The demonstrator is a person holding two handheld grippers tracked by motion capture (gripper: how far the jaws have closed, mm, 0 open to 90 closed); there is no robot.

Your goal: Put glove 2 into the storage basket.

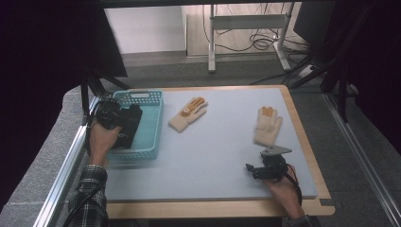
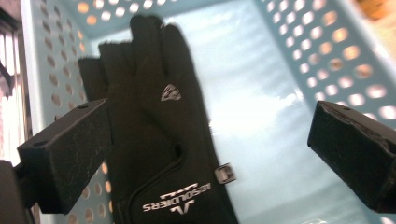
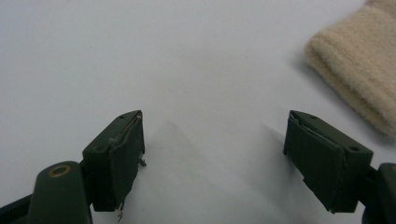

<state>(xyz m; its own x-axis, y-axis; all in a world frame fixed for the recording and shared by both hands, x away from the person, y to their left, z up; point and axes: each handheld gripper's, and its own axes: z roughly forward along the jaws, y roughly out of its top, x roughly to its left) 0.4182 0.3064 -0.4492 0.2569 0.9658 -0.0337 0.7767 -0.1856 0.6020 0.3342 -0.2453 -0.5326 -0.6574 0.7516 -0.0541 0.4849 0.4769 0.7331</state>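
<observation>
A black glove [image 2: 159, 130] with a white logo lies flat in the teal perforated basket [image 1: 139, 97] at the table's left. My left gripper [image 1: 112, 116] hovers over the basket, its jaws wide apart [image 2: 210, 149] on either side of the glove and not touching it. A cream knit glove [image 1: 189, 114] with orange fingertips lies mid-table, and a second one [image 1: 268, 125] lies to the right. My right gripper [image 1: 257, 170] rests low near the front right with its jaws open [image 3: 215, 158] over bare table. The second glove's cuff [image 3: 359, 56] lies just beyond its right jaw.
The table top [image 1: 217, 156] is pale grey with a wooden rim. A metal rail [image 1: 61, 179] runs along the left side. Behind the table stand a desk frame [image 1: 246, 33] and cables on the floor.
</observation>
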